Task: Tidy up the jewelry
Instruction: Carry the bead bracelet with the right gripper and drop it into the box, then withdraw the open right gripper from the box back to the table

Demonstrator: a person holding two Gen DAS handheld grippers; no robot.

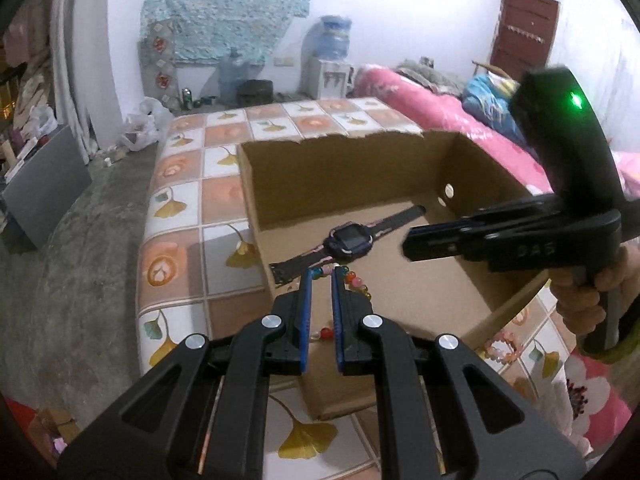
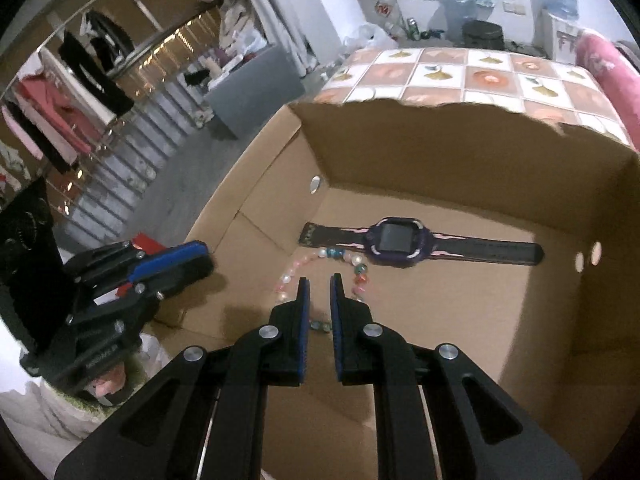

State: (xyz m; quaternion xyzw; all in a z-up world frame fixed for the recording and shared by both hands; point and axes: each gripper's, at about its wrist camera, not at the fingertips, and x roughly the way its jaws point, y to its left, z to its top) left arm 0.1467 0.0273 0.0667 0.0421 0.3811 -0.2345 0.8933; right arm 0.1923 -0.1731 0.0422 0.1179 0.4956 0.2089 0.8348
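The cardboard box (image 2: 440, 152) sits on the bench (image 1: 224, 168) with the flower-tile cover, and I will tell every place from that box. Inside it, on the floor of the box, a purple watch (image 2: 400, 246) lies flat with its strap stretched out. Just beside the watch, nearer the camera, a bead bracelet (image 2: 356, 268) lies in a loop. Outside the box, by its near right corner, a pink bead bracelet (image 1: 505, 347) waits on the bench. The step now looks like going to fetch that next piece. To do it well, lift straight up out of the box so nothing inside gets dragged, open wide before coming down over the pink beads, and pinch the string of beads across, not along it, because round beads roll and slip. The left hand-held gripper (image 1: 319, 276) hangs over the near edge of the box, above the beads; its two blue sides are almost together and nothing is pinched between them. The right hand-held gripper (image 2: 319, 282) is over the inside of the box, also nearly closed and holding nothing.
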